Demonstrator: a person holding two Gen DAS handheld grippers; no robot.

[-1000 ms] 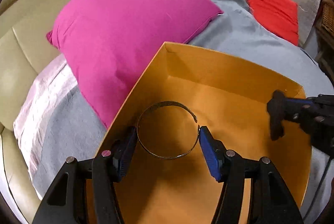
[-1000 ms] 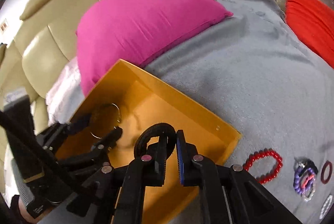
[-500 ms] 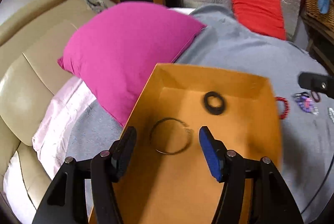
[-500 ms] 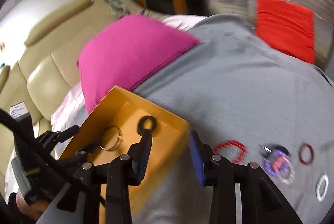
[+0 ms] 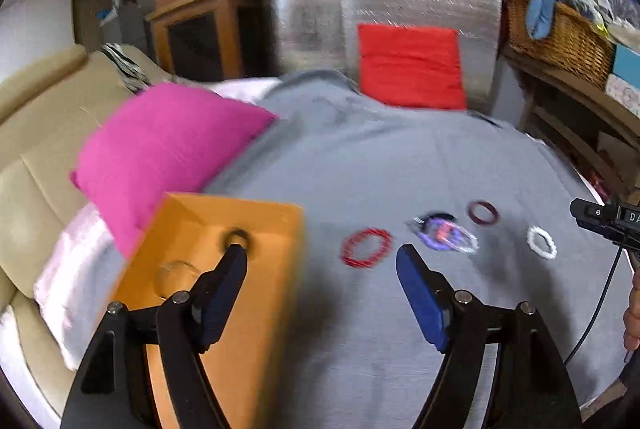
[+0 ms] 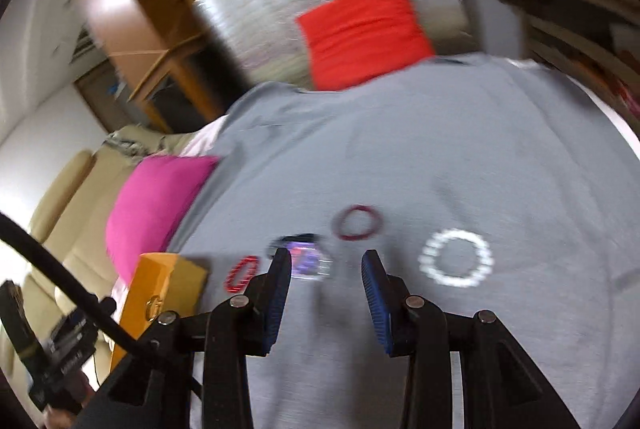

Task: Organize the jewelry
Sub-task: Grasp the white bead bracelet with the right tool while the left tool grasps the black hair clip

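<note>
An orange box [image 5: 276,225] sits at the left of the grey blanket [image 5: 400,165] and holds a black ring [image 5: 238,239] and a thin metal bangle [image 5: 176,273]. Loose on the blanket lie a red bead bracelet [image 5: 366,247], a purple mixed bundle [image 5: 444,233], a dark red ring [image 5: 483,213] and a white bead bracelet [image 5: 541,241]. My left gripper [image 5: 322,261] hovers between the box and the red bracelet, its jaws opening and empty. My right gripper [image 6: 326,259] is open and empty just short of the purple bundle [image 6: 306,257], with the white bracelet [image 6: 456,259] to its right.
A pink pillow [image 5: 160,149] lies behind the box on a beige sofa [image 5: 36,133]. A red cushion [image 5: 408,65] leans on a silver foil panel [image 5: 312,9] at the back. A wicker basket [image 5: 560,41] sits on wooden shelves at the right.
Both grippers swung right, away from the box and toward the loose jewelry. The right gripper let go of the black ring, which now lies in the box. The left jaws stand wider.
</note>
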